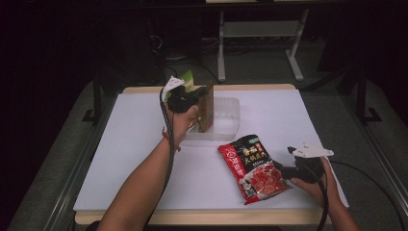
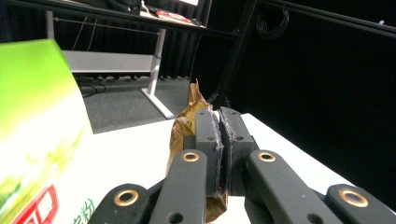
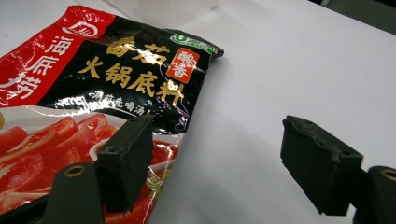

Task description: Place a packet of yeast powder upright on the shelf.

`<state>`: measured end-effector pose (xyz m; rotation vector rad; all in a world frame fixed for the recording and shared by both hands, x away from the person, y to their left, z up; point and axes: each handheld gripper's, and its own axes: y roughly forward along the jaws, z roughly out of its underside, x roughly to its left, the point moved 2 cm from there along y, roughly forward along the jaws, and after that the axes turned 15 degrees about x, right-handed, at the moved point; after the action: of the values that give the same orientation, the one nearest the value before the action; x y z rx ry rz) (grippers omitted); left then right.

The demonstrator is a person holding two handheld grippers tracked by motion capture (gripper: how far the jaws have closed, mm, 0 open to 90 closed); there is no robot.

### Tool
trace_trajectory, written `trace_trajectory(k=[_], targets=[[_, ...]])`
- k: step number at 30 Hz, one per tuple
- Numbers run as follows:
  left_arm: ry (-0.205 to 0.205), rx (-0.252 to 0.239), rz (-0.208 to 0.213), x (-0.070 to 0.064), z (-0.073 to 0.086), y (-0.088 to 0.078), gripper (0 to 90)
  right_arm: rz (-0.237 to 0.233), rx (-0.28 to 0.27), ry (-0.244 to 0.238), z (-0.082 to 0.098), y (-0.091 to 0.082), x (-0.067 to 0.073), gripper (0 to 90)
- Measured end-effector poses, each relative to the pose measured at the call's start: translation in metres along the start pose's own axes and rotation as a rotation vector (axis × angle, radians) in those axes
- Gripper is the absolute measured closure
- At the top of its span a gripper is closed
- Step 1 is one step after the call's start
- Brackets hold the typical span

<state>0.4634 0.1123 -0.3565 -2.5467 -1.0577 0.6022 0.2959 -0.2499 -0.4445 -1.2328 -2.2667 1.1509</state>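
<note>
My left gripper point(image 1: 196, 98) point(image 2: 219, 119) is shut on the top edge of a brown-gold foil packet point(image 1: 207, 109) point(image 2: 183, 128), which hangs upright over the near left part of a clear plastic container point(image 1: 226, 119). A green and white packet point(image 1: 188, 80) point(image 2: 37, 116) stands close beside this gripper. Near the table's front right, my right gripper point(image 1: 281, 169) point(image 3: 215, 140) is open, low over the white tabletop. One jaw hovers above the edge of a red and black sauce packet point(image 1: 252, 167) point(image 3: 93, 79) lying flat; the other is over bare table.
The white table top point(image 1: 130, 159) ends in a wooden front edge point(image 1: 202, 217). Dark floor, a white table frame point(image 1: 260, 29) and black stands lie beyond the far edge. Cables trail from both grippers along the forearms.
</note>
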Motion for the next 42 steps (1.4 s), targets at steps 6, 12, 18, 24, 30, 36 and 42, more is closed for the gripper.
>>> trace_trajectory(k=[6, 12, 18, 24, 30, 36, 42], targets=[[0.027, 0.007, 0.0, 0.001, 0.004, -0.004, 86.5, -0.002, 0.001, -0.002, -0.001, 0.001, 0.001, 24.5], [0.048, 0.012, -0.001, 0.003, 0.007, -0.007, 86.0, -0.002, 0.004, -0.009, -0.001, 0.001, 0.002, 24.5], [0.08, 0.013, 0.005, 0.0, 0.011, -0.011, 85.2, -0.004, 0.007, -0.01, -0.002, 0.002, 0.003, 24.5], [0.125, 0.008, 0.038, -0.005, 0.014, -0.016, 78.0, -0.004, 0.006, -0.012, -0.002, 0.002, 0.003, 24.5], [0.157, 0.006, 0.039, -0.008, 0.015, -0.024, 70.8, -0.006, 0.006, -0.01, -0.001, 0.002, 0.003, 24.5], [0.212, 0.021, 0.043, -0.011, 0.017, -0.039, 63.8, -0.01, 0.008, -0.009, -0.001, 0.001, 0.003, 24.5], [0.252, 0.032, 0.049, -0.014, 0.021, -0.051, 60.5, -0.019, 0.012, -0.006, -0.001, 0.002, 0.004, 24.5]])
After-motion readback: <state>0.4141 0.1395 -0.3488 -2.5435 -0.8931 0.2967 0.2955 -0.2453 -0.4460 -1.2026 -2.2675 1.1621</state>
